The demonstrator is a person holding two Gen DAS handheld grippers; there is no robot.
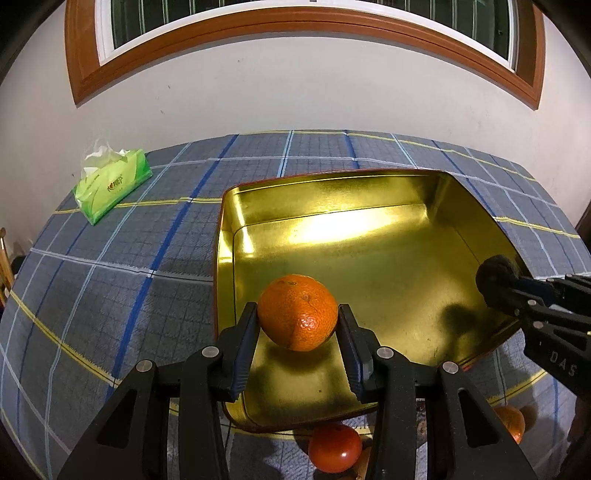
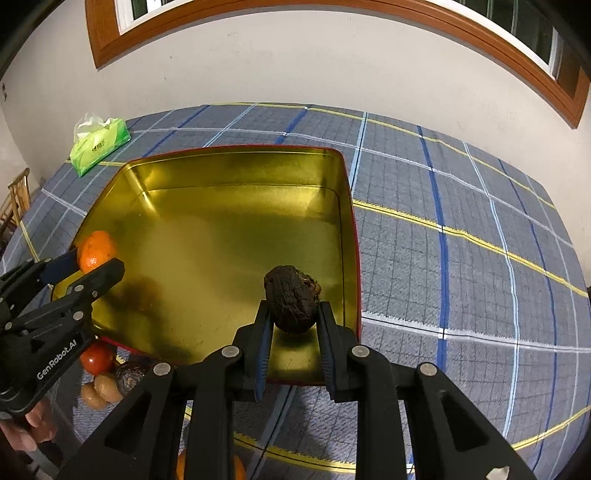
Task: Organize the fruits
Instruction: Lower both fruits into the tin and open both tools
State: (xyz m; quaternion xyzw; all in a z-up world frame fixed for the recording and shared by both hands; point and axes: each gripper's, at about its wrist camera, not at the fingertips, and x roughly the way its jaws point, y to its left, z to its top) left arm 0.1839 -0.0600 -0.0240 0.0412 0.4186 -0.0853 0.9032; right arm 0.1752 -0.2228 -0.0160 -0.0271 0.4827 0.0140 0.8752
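Left gripper jaws pinched a round orange mandarin, right gripper jaws a wrinkled dark brown fruit; released above the shallow gold metal tin, either might roll.

A green pack of tissues lies at the upper left of both pictures, on a blue-grey cloth with blue, white and yellow lines. White tissue sticks up out of its top. A pale wall stands behind the table. A window with a brown wooden frame runs along the top. A wooden chair shows at the left edge of the right wrist view.
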